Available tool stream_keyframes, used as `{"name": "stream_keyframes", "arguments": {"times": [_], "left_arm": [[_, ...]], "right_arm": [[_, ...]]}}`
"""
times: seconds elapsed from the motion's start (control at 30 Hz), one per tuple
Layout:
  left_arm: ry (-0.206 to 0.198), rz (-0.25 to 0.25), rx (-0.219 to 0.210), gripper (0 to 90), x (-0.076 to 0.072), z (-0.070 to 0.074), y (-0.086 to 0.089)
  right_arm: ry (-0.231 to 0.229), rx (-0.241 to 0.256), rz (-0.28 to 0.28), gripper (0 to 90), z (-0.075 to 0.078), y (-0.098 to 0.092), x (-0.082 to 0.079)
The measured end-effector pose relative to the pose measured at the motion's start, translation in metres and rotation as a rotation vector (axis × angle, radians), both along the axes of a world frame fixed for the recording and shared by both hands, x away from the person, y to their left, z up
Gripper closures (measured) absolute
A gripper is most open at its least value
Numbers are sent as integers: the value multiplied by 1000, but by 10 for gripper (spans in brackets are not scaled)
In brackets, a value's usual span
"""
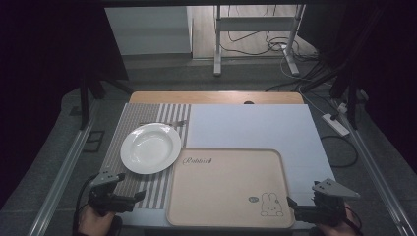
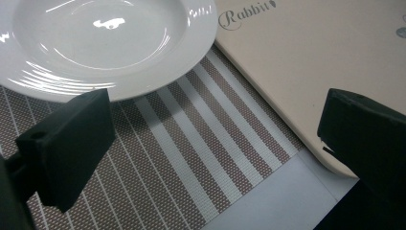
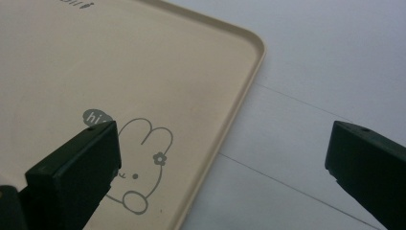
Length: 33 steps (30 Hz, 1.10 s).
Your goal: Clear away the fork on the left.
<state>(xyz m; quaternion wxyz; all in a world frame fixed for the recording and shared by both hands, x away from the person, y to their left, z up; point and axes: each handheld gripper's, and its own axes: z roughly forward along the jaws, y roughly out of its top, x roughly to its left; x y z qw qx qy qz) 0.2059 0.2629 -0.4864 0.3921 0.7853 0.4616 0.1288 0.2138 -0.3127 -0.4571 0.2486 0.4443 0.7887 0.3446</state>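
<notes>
High view: I'm holding both tongs at the near table edge, nothing gripped. Left gripper (image 1: 129,196) is hovering over the striped placemat (image 1: 147,189), jaws apart, just short of the white plate (image 1: 150,147); right gripper (image 1: 299,205) is sitting wide apart at the beige tray (image 1: 227,189) near-right corner. Looks like pre-grasp. Next move, I'm guessing: pinching the plate rim and carrying it onto the tray. Something thin is lying behind the plate, possibly cutlery, too dim to call.

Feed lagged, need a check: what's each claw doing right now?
Left claw: open, empty, over the striped mat near the plate.
Right claw: open, empty, over the tray edge.
</notes>
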Motion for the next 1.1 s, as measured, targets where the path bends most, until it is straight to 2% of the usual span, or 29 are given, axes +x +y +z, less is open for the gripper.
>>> {"name": "stream_keyframes", "arguments": {"times": [0.27, 0.33, 0.43, 0.53, 0.6, 0.7, 0.77, 0.87, 1.03, 1.1], "left_arm": [[20, -7, 6, 8, 2, 0, -1], [38, -8, 0, 6, 5, 0, -1], [33, -10, -18, 5, 8, 0, -2], [21, -10, 6, 4, 10, 2, -4], [17, -12, 7, 3, 11, 2, -4], [-10, -29, 53, 4, 13, 3, -8], [-9, -34, 63, 5, 15, 3, -9], [-9, -54, 45, 6, 19, 1, -8], [-5, -52, 38, 6, 27, 0, -9], [15, -44, 37, 6, 32, 0, -10]], "right_arm": [[1, -10, 8, 0, 0, 1, 0], [-2, -12, 10, 0, 0, 1, 0], [-4, -18, 11, 0, 0, 2, -1], [-3, -20, 13, 0, 0, 2, 0], [0, -20, 16, 0, 0, 2, 0], [1, -21, 17, 0, 0, 2, 0], [0, -22, 17, 0, 0, 2, 0], [1, -23, 18, 0, 0, 3, 0], [2, -29, 18, 0, -1, 3, 0], [2, -30, 18, 0, -1, 3, 0]]}}
